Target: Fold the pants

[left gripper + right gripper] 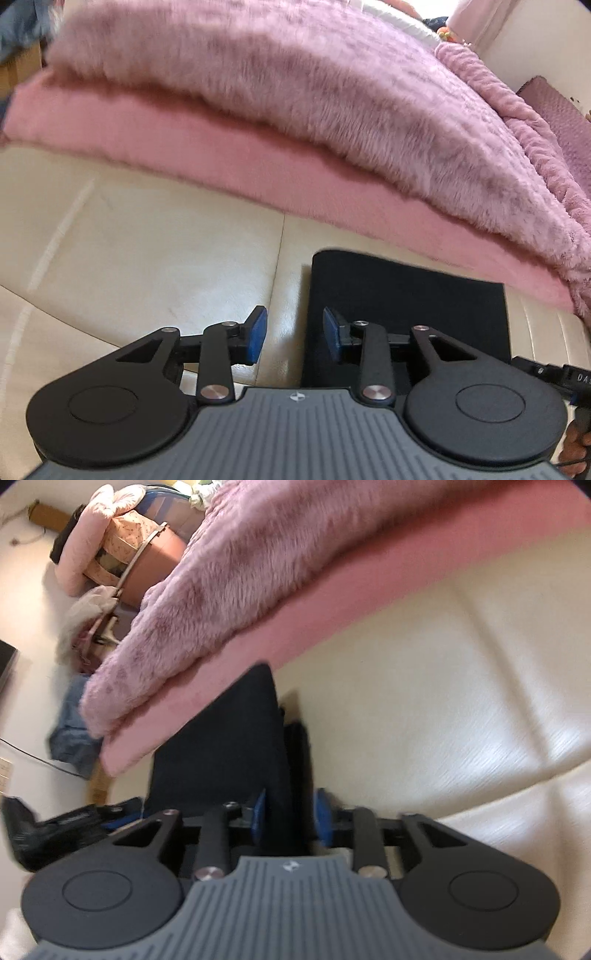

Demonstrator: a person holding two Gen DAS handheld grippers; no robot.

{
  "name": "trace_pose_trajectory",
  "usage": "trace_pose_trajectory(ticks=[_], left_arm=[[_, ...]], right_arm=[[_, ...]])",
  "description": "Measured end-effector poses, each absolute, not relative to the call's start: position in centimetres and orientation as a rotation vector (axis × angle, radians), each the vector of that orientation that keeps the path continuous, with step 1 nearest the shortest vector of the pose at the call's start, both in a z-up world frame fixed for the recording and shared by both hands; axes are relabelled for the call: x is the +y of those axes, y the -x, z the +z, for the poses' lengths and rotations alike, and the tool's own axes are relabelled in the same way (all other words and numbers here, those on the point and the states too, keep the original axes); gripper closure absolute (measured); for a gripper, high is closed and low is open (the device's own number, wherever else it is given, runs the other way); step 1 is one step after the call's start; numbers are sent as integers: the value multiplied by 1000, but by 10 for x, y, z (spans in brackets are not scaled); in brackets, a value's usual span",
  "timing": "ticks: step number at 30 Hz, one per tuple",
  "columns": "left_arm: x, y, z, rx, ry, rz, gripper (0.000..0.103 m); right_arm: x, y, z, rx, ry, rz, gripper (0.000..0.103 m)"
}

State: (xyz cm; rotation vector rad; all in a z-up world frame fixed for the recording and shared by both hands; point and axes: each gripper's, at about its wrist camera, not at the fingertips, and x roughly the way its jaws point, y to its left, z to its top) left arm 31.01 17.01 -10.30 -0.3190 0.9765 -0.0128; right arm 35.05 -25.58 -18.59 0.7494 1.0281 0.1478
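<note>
Both grippers are seen parted: the left gripper (294,334) empty, the right gripper (289,818) loosely straddling folded dark pants (229,738) on a cream sofa (424,686), contact blurred.

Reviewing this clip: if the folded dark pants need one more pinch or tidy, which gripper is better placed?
Right, probably. The right gripper has its jaws apart on either side of the pants' edge. The left gripper is open mostly over the cream cushion, at the pants' side edge, gripping nothing.
</note>
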Motion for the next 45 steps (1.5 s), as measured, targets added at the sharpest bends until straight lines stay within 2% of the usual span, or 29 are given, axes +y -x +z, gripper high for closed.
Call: trace_pose_trajectory(ticks=[4, 6, 7, 9, 11, 13, 15, 16, 18, 21, 29, 38, 45], left_arm=[[153, -287, -61, 868, 267, -12, 63], [140, -267, -37, 808, 239, -3, 58], [131, -261, -28, 786, 225, 4, 57], [116, -240, -10, 732, 196, 15, 49], [102, -218, 4, 683, 165, 39, 46], [91, -196, 16, 630, 133, 61, 39], [82, -173, 27, 578, 102, 86, 20], [78, -163, 31, 549, 84, 92, 17], [70, -142, 38, 508, 30, 103, 8], [59, -123, 44, 478, -25, 148, 2], [49, -82, 30, 498, -12, 224, 1], [41, -73, -15, 702, -30, 200, 1], [38, -67, -19, 741, -25, 182, 1]], right_arm=[[-255, -344, -142, 959, -619, 140, 71], [-251, -337, -115, 909, -547, 155, 70], [-248, -333, -101, 881, -510, 163, 65], [-238, -319, -71, 813, -432, 179, 58], [-226, -300, -41, 750, -365, 197, 53], [-219, -279, -17, 704, -365, 230, 41], [-210, -257, 4, 662, -346, 245, 32], [-205, -246, 13, 639, -320, 243, 27], [-195, -224, 26, 598, -272, 246, 21], [-176, -194, 41, 537, -190, 229, 21], [-142, -126, 39, 497, -124, 169, 21], [-114, -105, -3, 695, -79, 151, 21], [-117, -109, -21, 783, -65, 107, 21]])
